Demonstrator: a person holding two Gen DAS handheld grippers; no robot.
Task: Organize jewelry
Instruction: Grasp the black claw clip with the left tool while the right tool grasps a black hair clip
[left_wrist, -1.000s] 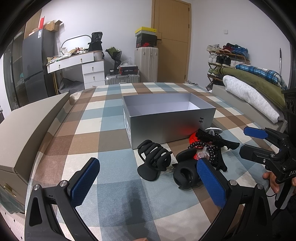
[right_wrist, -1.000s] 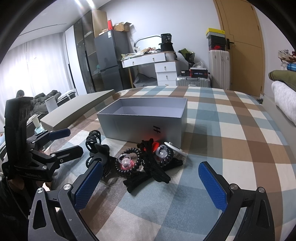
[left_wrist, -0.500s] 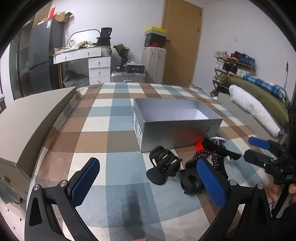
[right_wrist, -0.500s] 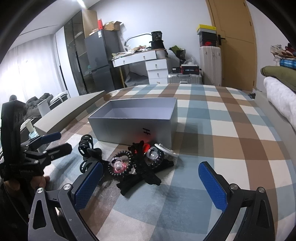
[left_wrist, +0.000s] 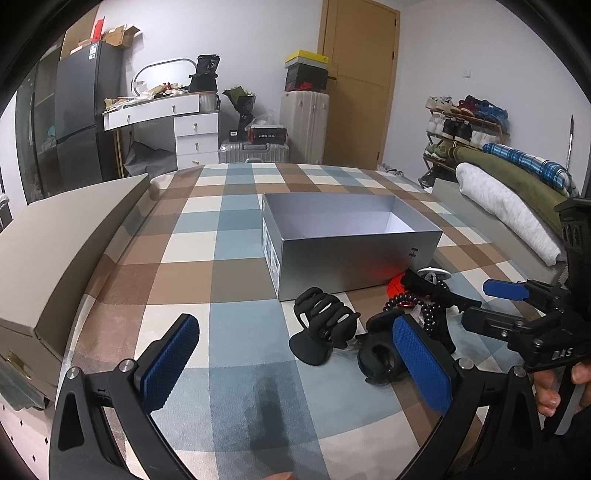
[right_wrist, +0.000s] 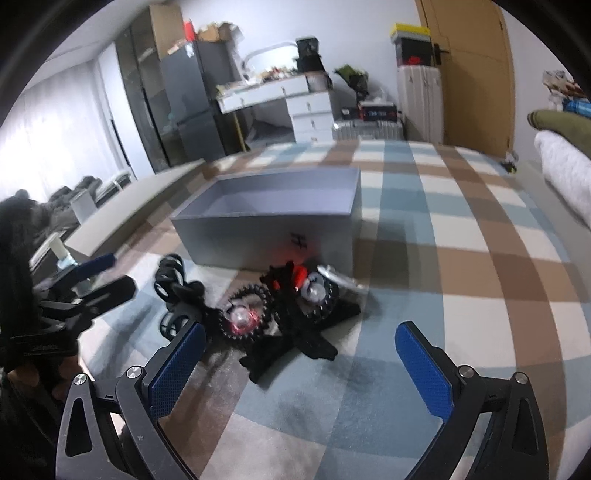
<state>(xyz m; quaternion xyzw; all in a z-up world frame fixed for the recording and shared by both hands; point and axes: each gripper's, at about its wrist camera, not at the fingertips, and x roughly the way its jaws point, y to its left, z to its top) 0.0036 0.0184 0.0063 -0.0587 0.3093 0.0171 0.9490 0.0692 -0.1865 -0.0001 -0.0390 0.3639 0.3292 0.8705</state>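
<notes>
Jewelry pile (right_wrist: 284, 314) lies on the checked tabletop (left_wrist: 236, 325) just in front of the grey box (left_wrist: 347, 240), which looks empty. Nothing seems sorted yet. My left fingers (left_wrist: 295, 365) and right fingers (right_wrist: 299, 369) are spread apart, holding nothing.

A white dresser (left_wrist: 192, 136) stands against the far wall beside a dark fridge (left_wrist: 79, 110). Nearer the wooden door (left_wrist: 358, 81), a pale suitcase (left_wrist: 304, 125) carries stacked shoeboxes (left_wrist: 306, 72). A shoe rack (left_wrist: 461, 122) stands behind folded blankets (left_wrist: 509, 199).
</notes>
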